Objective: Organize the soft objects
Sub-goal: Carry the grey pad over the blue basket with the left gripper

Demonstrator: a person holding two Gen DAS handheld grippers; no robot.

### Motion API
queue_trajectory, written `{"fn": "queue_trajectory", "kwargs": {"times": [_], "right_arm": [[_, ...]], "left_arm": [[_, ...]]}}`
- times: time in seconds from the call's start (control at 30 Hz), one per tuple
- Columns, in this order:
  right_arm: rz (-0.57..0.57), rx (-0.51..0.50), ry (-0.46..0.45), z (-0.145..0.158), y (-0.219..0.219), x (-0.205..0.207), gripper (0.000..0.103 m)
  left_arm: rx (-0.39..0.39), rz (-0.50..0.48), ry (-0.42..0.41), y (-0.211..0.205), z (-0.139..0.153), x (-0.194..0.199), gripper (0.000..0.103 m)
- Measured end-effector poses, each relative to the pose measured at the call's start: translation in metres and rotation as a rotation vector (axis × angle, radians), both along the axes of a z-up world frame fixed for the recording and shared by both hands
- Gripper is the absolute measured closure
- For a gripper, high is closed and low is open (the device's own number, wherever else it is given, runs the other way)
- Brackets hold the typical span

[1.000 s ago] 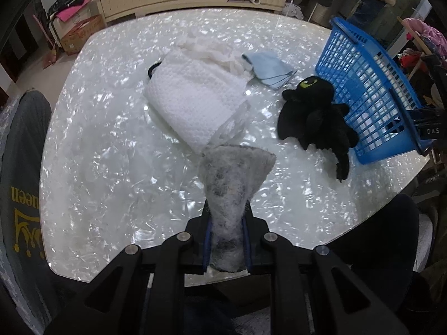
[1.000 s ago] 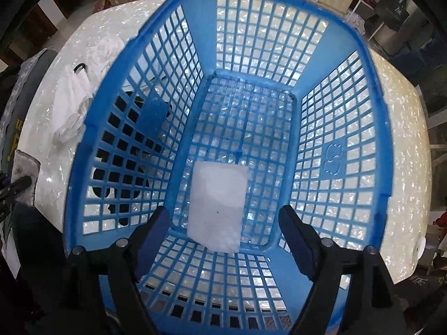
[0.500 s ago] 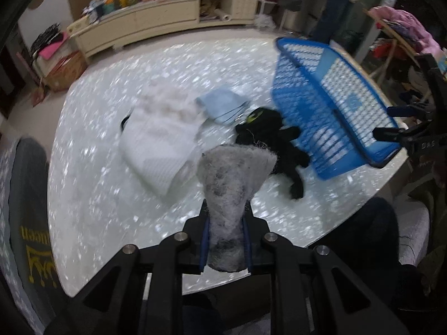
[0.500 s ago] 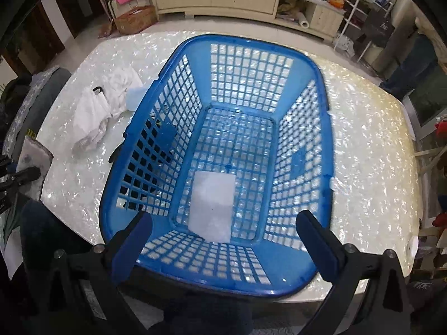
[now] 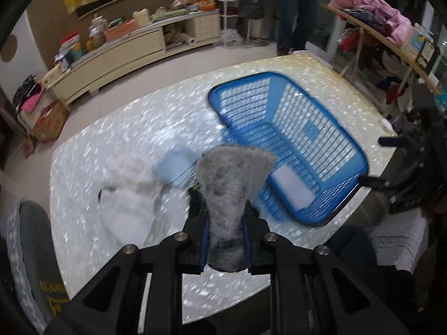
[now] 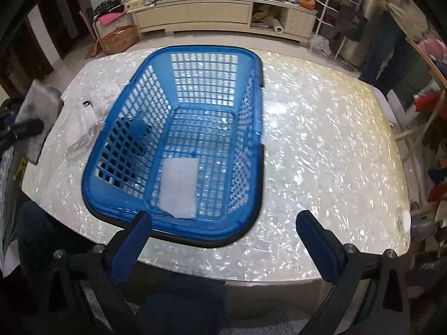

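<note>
The left gripper (image 5: 225, 247) has its jaws squeezed tight on a fuzzy grey cloth (image 5: 232, 184), & the cloth sticks up out of them, up above the worktop (image 5: 117, 139). The right gripper (image 6: 223, 247) has just been opening its jaws; now they're as wide as can be w/ nothing between them, above the near edge of the worktop, just in front of the blue basket (image 6: 117, 195). The basket sits on the right part of the worktop in the left cam. A flat white pad (image 6: 178, 187) lies on the basket floor, at the near end. Left of the basket, a light blue cloth (image 5: 174, 164) lies on the worktop, & a big white towel (image 5: 128, 198) is spread out further left. Something black (image 6: 123, 139) shows thru the basket's left wall; can't tell what it is. A person in dark trousers (image 5: 296, 16) stands far back in the room, past the worktop.
</note>
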State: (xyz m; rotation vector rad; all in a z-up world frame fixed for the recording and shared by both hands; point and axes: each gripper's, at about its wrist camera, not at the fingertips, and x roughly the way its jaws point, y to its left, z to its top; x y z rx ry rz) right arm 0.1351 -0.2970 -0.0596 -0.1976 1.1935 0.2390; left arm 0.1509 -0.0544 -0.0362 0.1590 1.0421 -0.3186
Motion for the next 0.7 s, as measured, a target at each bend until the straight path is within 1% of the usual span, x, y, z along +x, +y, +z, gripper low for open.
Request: {"fn": "queue_trajectory", "kwargs": {"times": [0.07,0.23,0.37,0.43,0.5,0.57,0.63,0.7], "right_arm": [[-0.011,0.01,0.002,-0.002,-0.007,0.0,0.0],[-0.034,0.034,0.007,-0.009,-0.021,0.005,0.0],[-0.062,0.065,-0.011,-0.01,-0.031,0.012,0.0],[-0.086,0.048,-0.032,-0.01,-0.035,0.017,0.0],[-0.1,0.035,-0.051,-0.011,-0.038,0.023,0.0],[-0.105,0.051,-0.045,-0.014,-0.04,0.028,0.0],[-0.1,0.043,-0.04,-0.019,-0.04,0.033,0.0],[-0.089,0.048,-0.019,-0.026,-0.04,0.036,0.0]], "left_arm": [[0.0,-0.036,-0.001,-0.016,0.003,0.008,0.086],[0.022,-0.093,0.01,-0.046,-0.002,0.03,0.086],[0.029,-0.147,0.013,-0.071,-0.007,0.047,0.086],[0.035,-0.175,0.017,-0.081,-0.012,0.057,0.086],[0.02,-0.212,0.025,-0.088,-0.017,0.065,0.086],[0.025,-0.236,0.026,-0.096,-0.023,0.071,0.086],[0.044,-0.256,0.033,-0.103,-0.032,0.082,0.086],[0.056,-0.274,0.049,-0.108,-0.041,0.093,0.086]]}}
